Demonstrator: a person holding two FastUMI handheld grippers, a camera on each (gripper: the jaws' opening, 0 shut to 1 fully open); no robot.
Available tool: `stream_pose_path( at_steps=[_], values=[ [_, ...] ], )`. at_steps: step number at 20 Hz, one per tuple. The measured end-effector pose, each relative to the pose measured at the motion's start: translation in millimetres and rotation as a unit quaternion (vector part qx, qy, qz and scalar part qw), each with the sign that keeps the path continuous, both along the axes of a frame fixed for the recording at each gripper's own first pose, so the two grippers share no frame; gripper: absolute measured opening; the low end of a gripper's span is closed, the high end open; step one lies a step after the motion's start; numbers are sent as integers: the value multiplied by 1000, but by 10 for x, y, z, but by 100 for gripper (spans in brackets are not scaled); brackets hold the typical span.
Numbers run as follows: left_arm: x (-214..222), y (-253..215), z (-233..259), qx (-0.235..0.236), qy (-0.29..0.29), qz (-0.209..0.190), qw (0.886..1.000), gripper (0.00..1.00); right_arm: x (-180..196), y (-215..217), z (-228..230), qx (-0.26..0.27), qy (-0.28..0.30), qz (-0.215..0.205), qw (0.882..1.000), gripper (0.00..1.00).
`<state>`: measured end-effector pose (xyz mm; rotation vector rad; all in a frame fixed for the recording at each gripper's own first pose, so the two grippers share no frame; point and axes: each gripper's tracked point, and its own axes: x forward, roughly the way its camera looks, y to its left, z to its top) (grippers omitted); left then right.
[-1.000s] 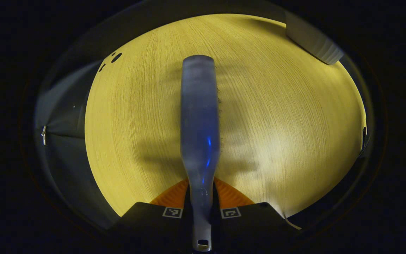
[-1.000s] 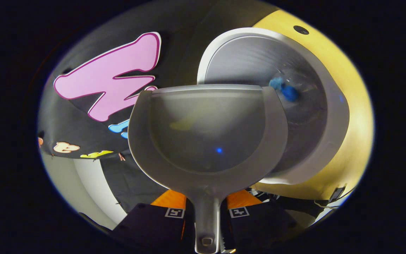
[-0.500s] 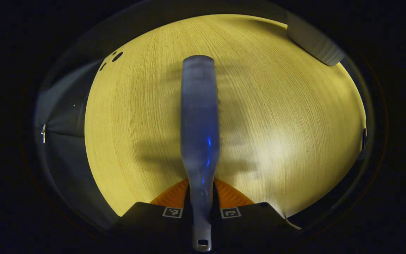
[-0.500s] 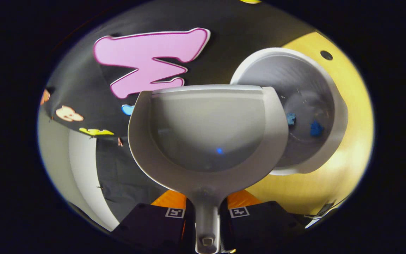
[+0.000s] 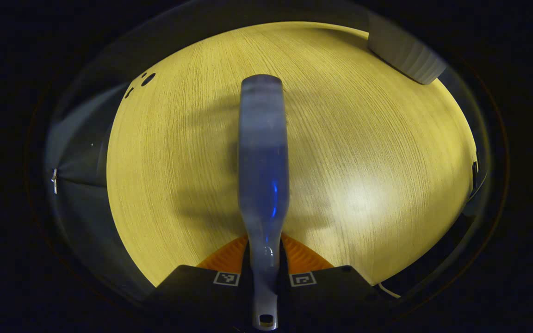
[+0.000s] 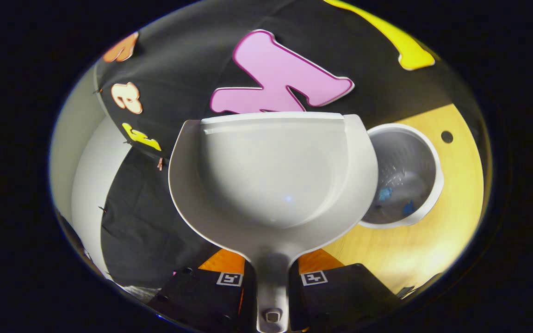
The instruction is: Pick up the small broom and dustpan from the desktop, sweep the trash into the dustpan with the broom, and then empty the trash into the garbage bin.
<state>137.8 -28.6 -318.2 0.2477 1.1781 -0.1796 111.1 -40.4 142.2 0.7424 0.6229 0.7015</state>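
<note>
In the left gripper view my left gripper [image 5: 264,259] is shut on the handle of the small grey broom [image 5: 263,157], which points straight ahead over the wooden desktop [image 5: 363,152]. In the right gripper view my right gripper [image 6: 271,273] is shut on the handle of the grey dustpan [image 6: 273,175]; the pan is held up in the air and its scoop looks bare. The white garbage bin [image 6: 428,203] stands on the desktop to the right of the pan, with blue scraps of trash [image 6: 385,193] on its bottom. The bin's ribbed side [image 5: 405,51] appears at the left gripper view's upper right.
Small round holes [image 5: 147,79] mark the desktop's far left corner, and another hole [image 6: 447,137] lies beyond the bin. The booth's black cloth wall [image 6: 192,60] rises behind the dustpan. A white panel [image 6: 86,175] stands at the left.
The dustpan has drawn back and up from over the bin, which now looks smaller and lies to its right. The blue trash rests in the bin. The broom barely shifted.
</note>
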Motion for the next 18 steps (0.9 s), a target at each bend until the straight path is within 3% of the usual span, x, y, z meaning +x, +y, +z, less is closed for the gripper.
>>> stream_pose_path(
  at_steps=[5,8,9,14,18],
  values=[
    [-17,-56,-33,-32,-9,17,999,22,-283,195,336,-54,-72,-32,995,31],
    [-11,-101,-47,-57,-8,24,998,25,-405,278,445,-112,-122,-50,985,31],
    [-11,-119,-50,-70,-12,29,997,21,-459,297,421,-141,-137,-56,979,30],
    [16,-177,-134,-113,-35,40,992,24,-551,496,35,-249,-169,-70,951,31],
    [10,-208,-115,-126,-28,51,990,25,-696,731,-491,-295,-152,-48,942,31]
  ],
)
